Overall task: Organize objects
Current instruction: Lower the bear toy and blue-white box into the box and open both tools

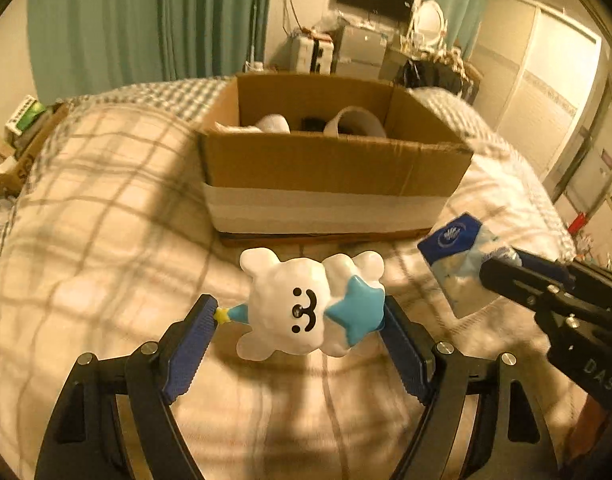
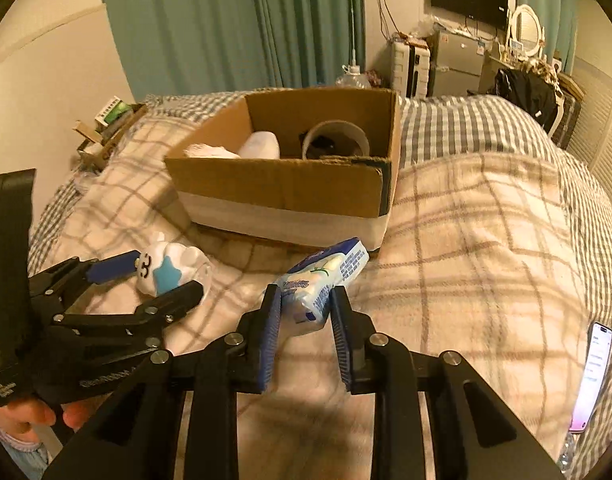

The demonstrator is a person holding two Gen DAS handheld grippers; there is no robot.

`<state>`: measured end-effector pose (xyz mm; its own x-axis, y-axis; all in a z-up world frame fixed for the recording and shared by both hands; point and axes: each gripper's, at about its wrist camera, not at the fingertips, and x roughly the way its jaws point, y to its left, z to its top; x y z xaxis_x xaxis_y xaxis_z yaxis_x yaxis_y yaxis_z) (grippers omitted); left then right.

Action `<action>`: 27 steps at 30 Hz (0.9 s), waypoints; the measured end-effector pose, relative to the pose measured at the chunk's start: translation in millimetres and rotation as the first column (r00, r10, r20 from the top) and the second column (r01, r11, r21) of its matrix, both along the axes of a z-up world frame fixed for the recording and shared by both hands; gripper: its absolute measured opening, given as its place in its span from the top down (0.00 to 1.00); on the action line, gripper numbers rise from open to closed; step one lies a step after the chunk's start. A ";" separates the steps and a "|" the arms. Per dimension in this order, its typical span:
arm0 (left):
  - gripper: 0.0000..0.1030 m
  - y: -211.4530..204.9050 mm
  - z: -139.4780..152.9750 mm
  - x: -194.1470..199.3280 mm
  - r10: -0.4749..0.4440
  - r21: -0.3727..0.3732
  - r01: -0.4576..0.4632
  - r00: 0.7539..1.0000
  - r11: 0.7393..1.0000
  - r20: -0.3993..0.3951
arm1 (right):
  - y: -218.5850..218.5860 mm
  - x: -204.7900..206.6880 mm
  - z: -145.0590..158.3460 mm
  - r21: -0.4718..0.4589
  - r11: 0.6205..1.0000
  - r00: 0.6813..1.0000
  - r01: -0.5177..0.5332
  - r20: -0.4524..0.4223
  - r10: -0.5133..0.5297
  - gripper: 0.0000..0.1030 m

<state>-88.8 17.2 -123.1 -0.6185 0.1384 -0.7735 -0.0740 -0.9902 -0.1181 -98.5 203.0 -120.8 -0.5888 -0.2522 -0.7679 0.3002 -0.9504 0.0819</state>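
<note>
- Left gripper (image 1: pixel 300 320): clamping the white toy (image 1: pixel 302 308) by its ends, just above the blanket (image 1: pixel 106 208), in front of the box (image 1: pixel 329 168).
- Right gripper (image 2: pixel 306 308): pinching one end of the blue tissue pack (image 2: pixel 325 276); the far end is pointing at the box (image 2: pixel 290 188).
- Box contents: a white roll (image 2: pixel 337 140) and pale items are peeking over the rim, mostly hidden.
- Phone (image 2: pixel 591 376): lying at the right, partly cut off.
</note>
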 end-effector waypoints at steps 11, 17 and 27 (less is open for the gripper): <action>0.20 -2.3 58.5 14.2 -0.002 0.038 0.008 0.990 0.999 -0.139 | 0.6 27.8 42.4 0.026 1.000 0.997 0.010 -0.077 -0.008 0.76; 0.20 -3.5 95.1 -3.6 -0.022 0.084 0.036 0.987 0.996 -0.161 | -3.4 13.6 92.4 0.047 0.999 0.987 0.000 -0.161 0.007 0.76; 0.20 -2.1 131.3 -87.7 -0.036 0.022 0.041 0.984 0.999 -0.175 | -13.1 -57.2 167.2 0.030 0.999 0.966 -0.044 -0.254 0.050 0.76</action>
<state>-176.5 15.1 8.2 -0.7377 0.1831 -0.6498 -0.1336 -0.9831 -0.1254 -155.7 189.9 46.4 -0.7536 -0.2678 -0.6003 0.3528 -0.9353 -0.0256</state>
